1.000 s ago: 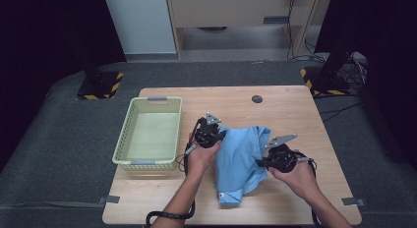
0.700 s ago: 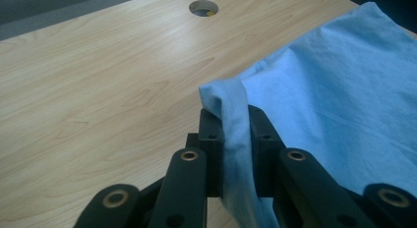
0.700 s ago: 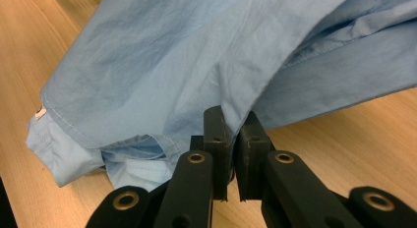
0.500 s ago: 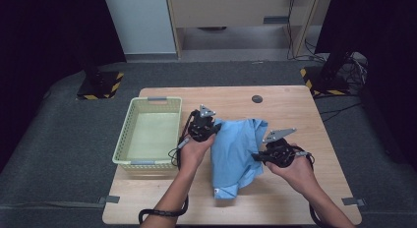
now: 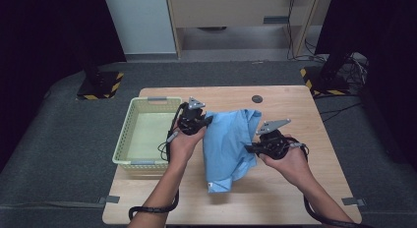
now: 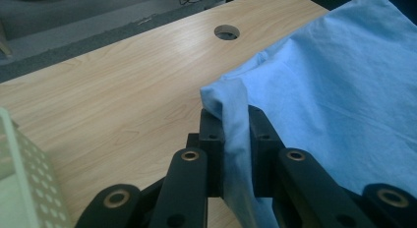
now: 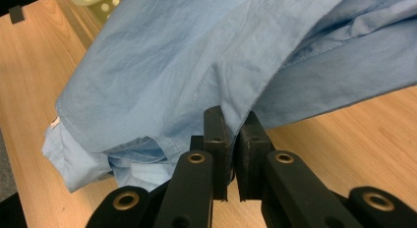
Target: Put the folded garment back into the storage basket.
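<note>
Tools point(image 5: 211, 121) pinching shirt point(image 5: 228, 144), lengthwise toward person

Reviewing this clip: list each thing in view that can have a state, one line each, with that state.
Blue shirt: crumpled, lifted between both grippers, lower end on the table.
Left gripper: shut on a fold of the shirt.
Right gripper: shut on the shirt's edge.
Basket: upright on the table, nothing inside.
Table: bare wood around the shirt, with a round hole near its far edge.
</note>
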